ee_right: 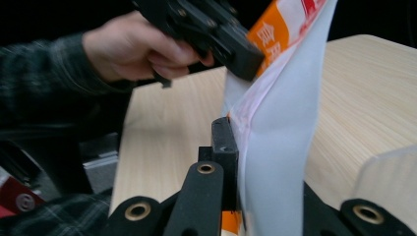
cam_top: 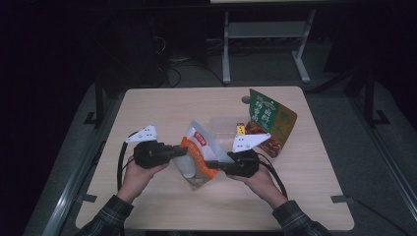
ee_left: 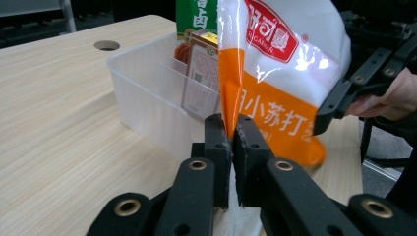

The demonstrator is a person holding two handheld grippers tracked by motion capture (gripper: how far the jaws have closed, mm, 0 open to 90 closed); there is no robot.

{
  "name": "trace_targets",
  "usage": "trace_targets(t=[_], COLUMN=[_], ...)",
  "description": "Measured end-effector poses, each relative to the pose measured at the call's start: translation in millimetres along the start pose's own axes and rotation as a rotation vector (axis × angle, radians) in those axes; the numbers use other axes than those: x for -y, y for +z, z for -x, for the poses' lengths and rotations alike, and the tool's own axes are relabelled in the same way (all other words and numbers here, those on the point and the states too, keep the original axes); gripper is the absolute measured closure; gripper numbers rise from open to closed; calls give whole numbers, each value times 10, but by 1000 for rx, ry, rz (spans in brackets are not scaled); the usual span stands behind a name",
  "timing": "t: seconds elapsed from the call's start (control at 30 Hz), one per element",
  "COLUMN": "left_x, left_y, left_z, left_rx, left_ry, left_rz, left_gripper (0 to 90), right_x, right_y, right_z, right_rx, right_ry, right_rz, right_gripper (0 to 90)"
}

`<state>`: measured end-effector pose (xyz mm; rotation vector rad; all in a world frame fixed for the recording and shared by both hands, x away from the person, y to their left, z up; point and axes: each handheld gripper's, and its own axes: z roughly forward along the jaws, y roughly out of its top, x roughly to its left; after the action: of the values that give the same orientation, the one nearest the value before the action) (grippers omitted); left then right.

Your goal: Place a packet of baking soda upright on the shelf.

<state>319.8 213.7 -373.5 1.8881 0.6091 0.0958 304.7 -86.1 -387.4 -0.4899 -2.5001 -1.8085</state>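
The left claw [ee_left: 231, 142] is pinching one edge of the orange-and-white pouch [cam_top: 199, 155], its jaws closed on the film. The right claw [ee_right: 236, 147] is gripping the opposite edge, jaws clamped on it. The pouch is hanging between them above the middle of the surface [cam_top: 162, 108]. Just behind it, a clear bin [ee_left: 142, 88] is holding a green packet [cam_top: 268, 120] toward the far right corner.

The orange-and-white bag [ee_left: 275, 73] reads "小苏打"; the green packet [ee_left: 195, 14] behind shows "卤".
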Motion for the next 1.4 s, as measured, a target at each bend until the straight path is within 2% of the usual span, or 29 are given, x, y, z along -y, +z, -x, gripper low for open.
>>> trace_targets(t=[0.13, 0.37, 0.67, 0.7, 0.8, 0.83, 1.0, 1.2, 1.3, 1.4], left_x=[6, 41, 222, 257, 347, 380, 517, 588, 578, 568], left_y=[33, 33, 56, 64, 43, 42, 5, 24, 54, 79], left_z=[6, 0, 68, 86, 106, 121, 134, 99, 82, 59], left_rx=[-17, -34, -32, -33, -34, -34, -34, -34, -37, -42], left_ry=[16, 31, 20, 8, 12, -1, 10, 1, 4, 9], left_rz=[-28, -72, -142, -137, -178, -182, -249, -274, -276, -279], left_gripper=[765, 564, 408, 388, 329, 310, 221, 182, 177, 177], right_x=[-15, -50, -119, -136, -206, -234, -372, -529, -586, -634], right_y=[-13, -79, -390, -425, -520, -554, -719, -811, -832, -819], right_z=[-19, -35, -15, -10, -2, 9, 88, 209, 309, 420], right_rx=[-25, -23, -18, -18, -11, -6, 17, 35, 43, 50], right_ry=[-5, -16, -14, -17, -24, -32, -41, -41, -31, -28], right_rz=[3, -11, 7, 12, 21, 20, 19, 26, 39, 26], right_gripper=[900, 900, 900, 900, 900, 900, 900, 900, 900, 900])
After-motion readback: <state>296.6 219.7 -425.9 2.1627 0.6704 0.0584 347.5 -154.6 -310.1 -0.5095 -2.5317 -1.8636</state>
